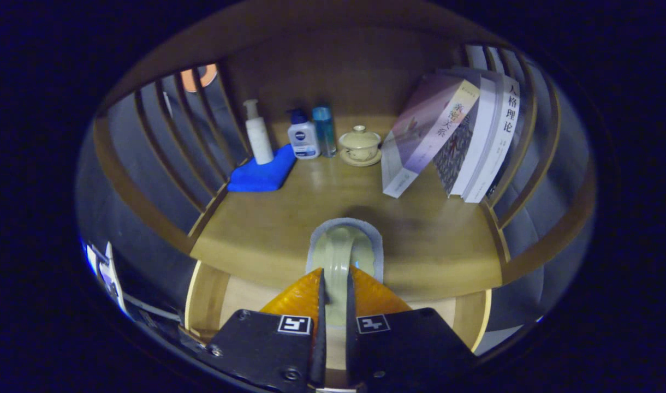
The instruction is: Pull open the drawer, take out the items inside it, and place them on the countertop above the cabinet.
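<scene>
gripper (333, 286): fingers drawn narrow, both pressing on a pale green item (341, 256), gripped on edge between them. Looks like a small ceramic dish or lid; can't say which.
item position: held over the front edge of the countertop (267, 218), its far end above the wood, near end over the drawer. Whether it touches the top yet, cannot tell.
drawer (202, 297): pulled open below the front edge, light wood walls visible either side of the fingers. Contents hidden behind the gripper body, so can't tell if anything is left inside.
step: judging by this, mid-transfer, item out of the drawer, not yet set down.
next move: carry it forward to the bare middle of the countertop, lower flat, then release. Risk: held on edge, could tip or roll on release.
back-left corner: blue cloth (262, 173), with white pump bottle (258, 135) standing on it.
back edge: white bottle (303, 136), blue bottle (324, 130), lidded teacup on saucer (360, 145).
right side: books (453, 136) leaning against the slatted rail.
</scene>
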A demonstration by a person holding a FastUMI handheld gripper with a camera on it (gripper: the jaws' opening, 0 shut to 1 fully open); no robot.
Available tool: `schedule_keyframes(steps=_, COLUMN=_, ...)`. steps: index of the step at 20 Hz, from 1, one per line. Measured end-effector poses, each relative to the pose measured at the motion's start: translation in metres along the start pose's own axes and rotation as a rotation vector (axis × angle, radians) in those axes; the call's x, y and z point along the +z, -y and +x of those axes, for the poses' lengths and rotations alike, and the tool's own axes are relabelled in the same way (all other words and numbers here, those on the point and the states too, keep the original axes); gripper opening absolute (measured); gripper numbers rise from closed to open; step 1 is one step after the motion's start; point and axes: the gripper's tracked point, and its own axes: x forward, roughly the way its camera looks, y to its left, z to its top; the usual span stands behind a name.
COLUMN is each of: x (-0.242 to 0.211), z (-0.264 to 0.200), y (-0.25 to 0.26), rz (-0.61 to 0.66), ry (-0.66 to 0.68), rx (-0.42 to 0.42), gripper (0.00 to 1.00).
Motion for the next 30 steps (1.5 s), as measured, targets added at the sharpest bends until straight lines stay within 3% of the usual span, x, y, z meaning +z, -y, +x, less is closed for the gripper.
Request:
schedule_keyframes(steps=15, x=0.052, z=0.072, y=0.002, rz=0.002, ry=-0.065, rx=-0.065, gripper=0.17)
schedule_keyframes(steps=19, x=0.054, z=0.08, y=0.011, rz=0.008, ry=-0.039, rx=-0.132, gripper=0.19)
schedule_keyframes(steps=25, x=0.05, z=0.062, y=0.006, rz=0.009, ry=0.006, rx=-0.128, gripper=0.44)
schedule_keyframes(steps=30, x=0.03, z=0.022, y=-0.012, rz=-0.069, ry=0.036, rx=-0.047, gripper=0.59)
